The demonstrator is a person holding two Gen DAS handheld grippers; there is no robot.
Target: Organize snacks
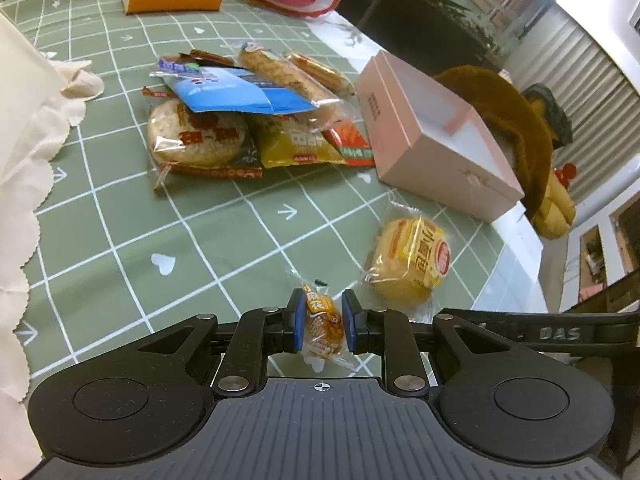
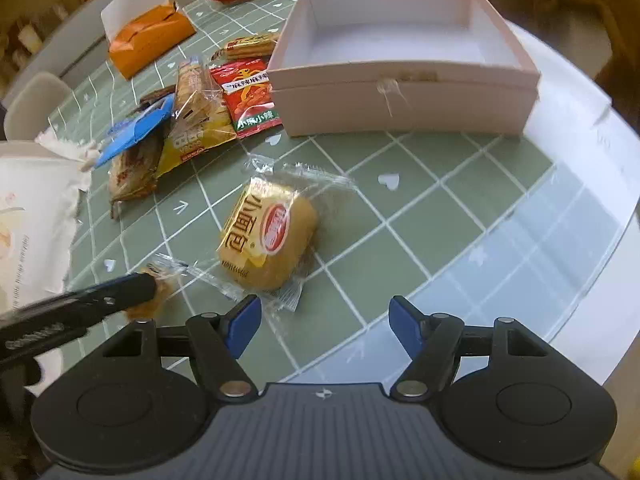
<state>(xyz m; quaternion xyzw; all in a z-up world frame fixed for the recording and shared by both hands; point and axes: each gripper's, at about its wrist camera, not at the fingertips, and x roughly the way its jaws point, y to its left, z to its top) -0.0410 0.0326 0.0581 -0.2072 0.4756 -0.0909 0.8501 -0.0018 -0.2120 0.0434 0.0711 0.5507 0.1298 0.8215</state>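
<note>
Left gripper (image 1: 323,320): jaws clamped on small wrapped pastry (image 1: 322,326), well short of pink box (image 1: 432,140) | Right gripper (image 2: 325,320): jaws apart, near bread packet (image 2: 266,232) | Handling: light, crushable, slippery film; grip mid-body.

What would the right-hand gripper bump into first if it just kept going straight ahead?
Probably the pink box: the open right gripper points over bare tablecloth toward its front wall. The yellow bun packet lies slightly left of that line, though depth is unclear.

Bare tablecloth (image 2: 420,220) leads to the pink box (image 2: 400,96); bread packet (image 2: 268,232) flanks left.
</note>
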